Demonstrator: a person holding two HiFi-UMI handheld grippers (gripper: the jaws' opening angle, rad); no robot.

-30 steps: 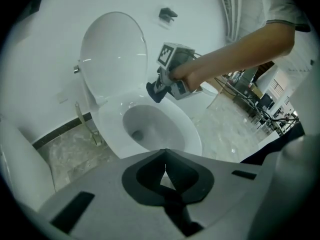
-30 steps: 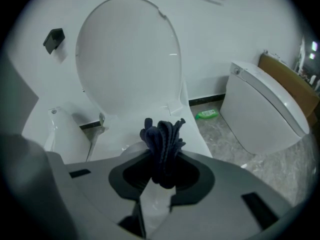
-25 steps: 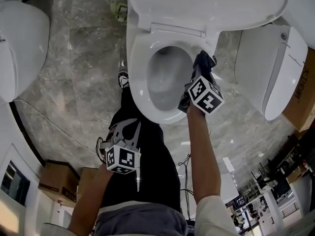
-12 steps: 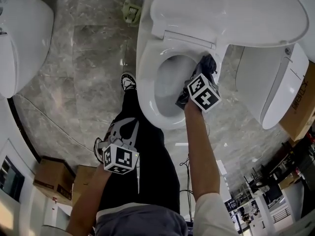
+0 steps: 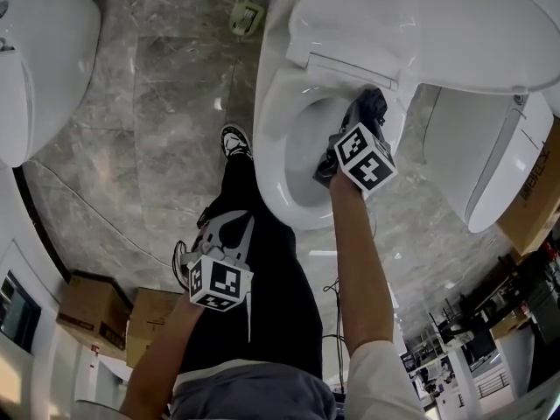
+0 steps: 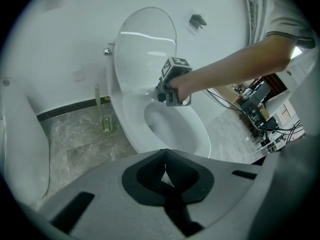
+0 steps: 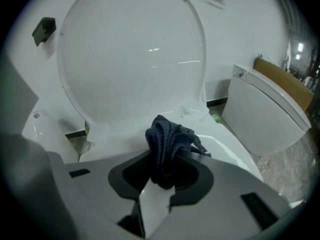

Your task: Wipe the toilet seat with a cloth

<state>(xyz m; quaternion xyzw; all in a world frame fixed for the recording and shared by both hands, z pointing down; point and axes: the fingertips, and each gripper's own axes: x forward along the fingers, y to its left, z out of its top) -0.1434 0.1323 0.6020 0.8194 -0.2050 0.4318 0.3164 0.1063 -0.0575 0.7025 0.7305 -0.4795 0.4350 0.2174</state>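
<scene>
Item: cloth (image 5: 367,109), dark blue, soft knitted or terry texture, bunched into a thick folded wad with loose frayed corners. It is clamped in the right hand-held gripper (image 5: 353,128), whose jaws are closed on its lower end. In the right gripper view the cloth (image 7: 167,146) stands out of the right hand-held gripper (image 7: 159,188) along the gripper's own line. Its long axis runs from the jaws toward the lid hinge. Location: over the rear right part of the toilet seat (image 5: 269,143), just below the hinge; whether the wad presses on the seat cannot be told. Toilet seat: white, glossy, smooth oval ring, long axis running from the hinge toward the person. Lid (image 5: 420,20): white, glossy, rounded, raised upright behind the seat. Left hand-held gripper (image 5: 229,224): jaws closed together with nothing between them, held low over the person's black trouser leg (image 5: 262,296), well apart from the toilet. Its own view shows the dark pads of the left hand-held gripper (image 6: 165,171) meeting. Surroundings: a grey veined marble floor (image 5: 166,103), polished. Further white toilets stand at either side, one at the left (image 5: 35,59) and one at the right (image 5: 477,160) with its lid up. A small pale green fitting (image 5: 248,16) sits on the floor beside the pedestal. A black-and-white shoe (image 5: 234,140) is planted just beside the bowl. Brown cardboard boxes (image 5: 92,309) stand by the wall. The bare forearm (image 5: 354,261) behind the right hand-held gripper crosses the bowl's front right edge.
</scene>
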